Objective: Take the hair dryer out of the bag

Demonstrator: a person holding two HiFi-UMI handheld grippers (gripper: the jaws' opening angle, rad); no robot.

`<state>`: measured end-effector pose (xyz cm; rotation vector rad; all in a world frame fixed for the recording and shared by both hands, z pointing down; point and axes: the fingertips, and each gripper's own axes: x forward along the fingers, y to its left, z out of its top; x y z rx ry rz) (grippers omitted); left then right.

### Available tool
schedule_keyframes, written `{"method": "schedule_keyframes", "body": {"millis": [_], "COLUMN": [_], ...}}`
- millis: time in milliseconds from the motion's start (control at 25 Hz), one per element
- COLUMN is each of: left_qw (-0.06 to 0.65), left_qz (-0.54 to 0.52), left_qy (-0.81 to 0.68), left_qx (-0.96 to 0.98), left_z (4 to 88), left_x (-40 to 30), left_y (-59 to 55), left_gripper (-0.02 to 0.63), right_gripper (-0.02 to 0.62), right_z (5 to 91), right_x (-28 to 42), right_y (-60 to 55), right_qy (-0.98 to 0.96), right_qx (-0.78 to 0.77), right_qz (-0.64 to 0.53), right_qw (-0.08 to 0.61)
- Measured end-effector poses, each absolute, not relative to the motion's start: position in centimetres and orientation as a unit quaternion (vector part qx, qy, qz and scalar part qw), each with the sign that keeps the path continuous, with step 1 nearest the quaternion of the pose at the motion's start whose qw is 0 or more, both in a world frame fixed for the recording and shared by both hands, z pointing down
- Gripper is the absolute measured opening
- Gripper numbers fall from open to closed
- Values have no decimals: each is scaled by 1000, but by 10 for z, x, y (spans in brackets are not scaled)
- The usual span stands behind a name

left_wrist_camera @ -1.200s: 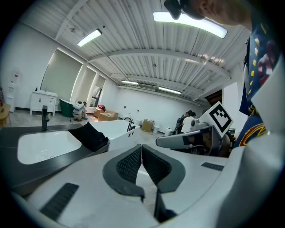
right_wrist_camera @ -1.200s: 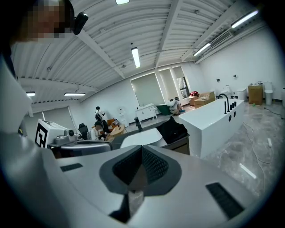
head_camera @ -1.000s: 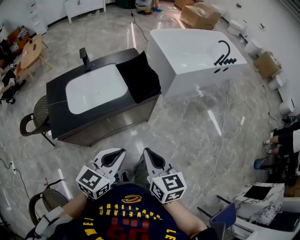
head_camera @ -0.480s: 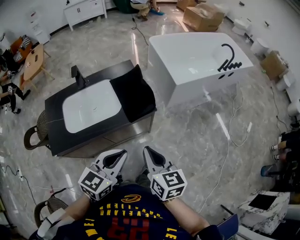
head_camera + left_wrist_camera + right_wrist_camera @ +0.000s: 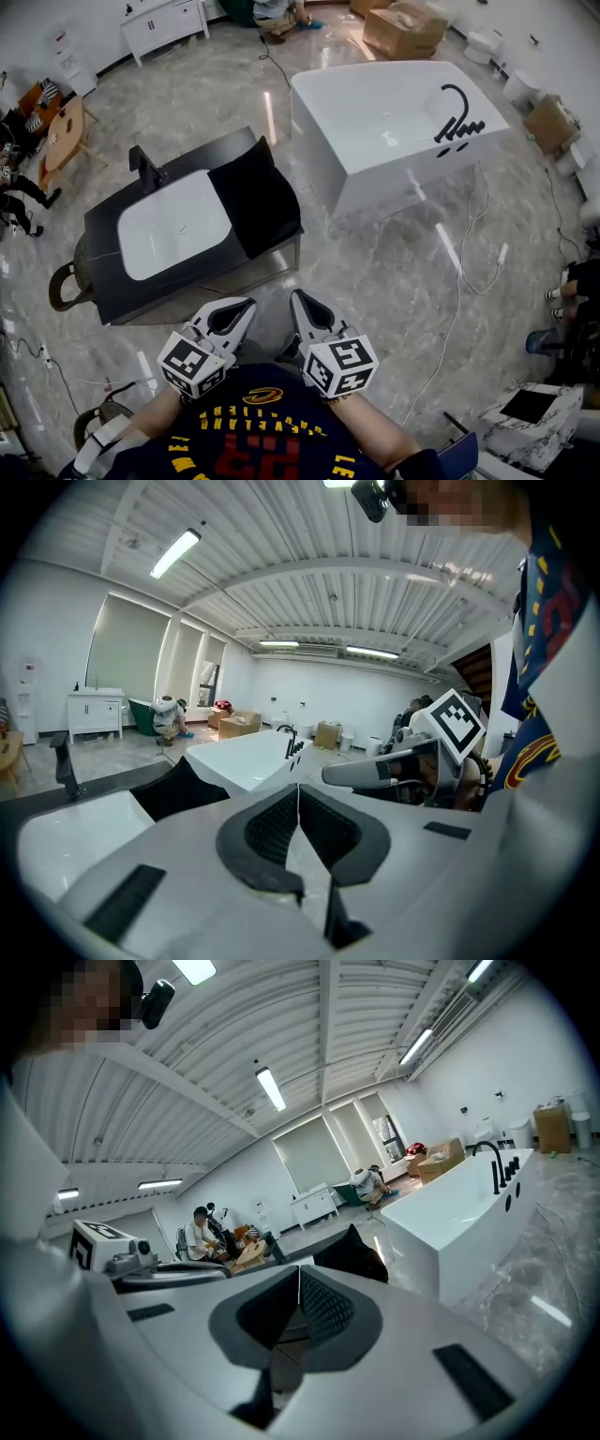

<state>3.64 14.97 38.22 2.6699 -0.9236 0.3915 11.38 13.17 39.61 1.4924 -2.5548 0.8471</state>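
A black bag (image 5: 255,199) lies on the right end of a black vanity (image 5: 105,283) with a white basin. No hair dryer shows; the bag hides whatever is in it. My left gripper (image 5: 247,302) and right gripper (image 5: 294,296) are held side by side close to my body, well short of the vanity, both shut and empty. The left gripper view has the bag (image 5: 183,787) ahead and to the left of the left gripper (image 5: 298,787), whose jaws are pressed together. In the right gripper view the bag (image 5: 352,1251) peeks up just behind the right gripper (image 5: 299,1269), also closed.
A white bathtub (image 5: 394,112) with a black faucet stands to the right of the vanity. A black tap (image 5: 145,167) rises behind the basin. A wicker chair (image 5: 67,274) sits at the vanity's left end. A white cable (image 5: 459,281) trails over the marble floor. Cardboard boxes (image 5: 403,23) stand beyond.
The vanity and bag have drawn closer and slid down and left in the head view. Both grippers keep their place before my body, still shut.
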Motion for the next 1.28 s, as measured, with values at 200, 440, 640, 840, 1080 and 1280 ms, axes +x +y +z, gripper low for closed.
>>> {"method": "schedule_keyframes", "body": {"millis": [200,440,640,840,1080,1280], "left_qw": [140,155,159,158,174,176], "left_qz": [147,152,154,165,213,261], "left_qy": [-306,-274,-250,-248,-228,-207], "left_qx": [930,937,942,941,934,926], "left_z": [384,393,399,414,461,510], "left_x": [37,44,46,29,14,21], "left_y": [131,83,42,4,-39,-63], "left_gripper": [6,6,6,6,8,9], "right_gripper": [9,9,9,9,9,9], "right_z": [401,411,417,418,421,425], "right_x": [114,126,128,120,116,132], "right_y": [116,82,53,24,-5,-20], "right_qy": [-820,-791,-771,-755,-727,-710], "right_qx": [494,529,552,573,602,623], "right_qz": [285,306,316,317,328,325], "right_qw": [30,31,34,31,35,48]}}
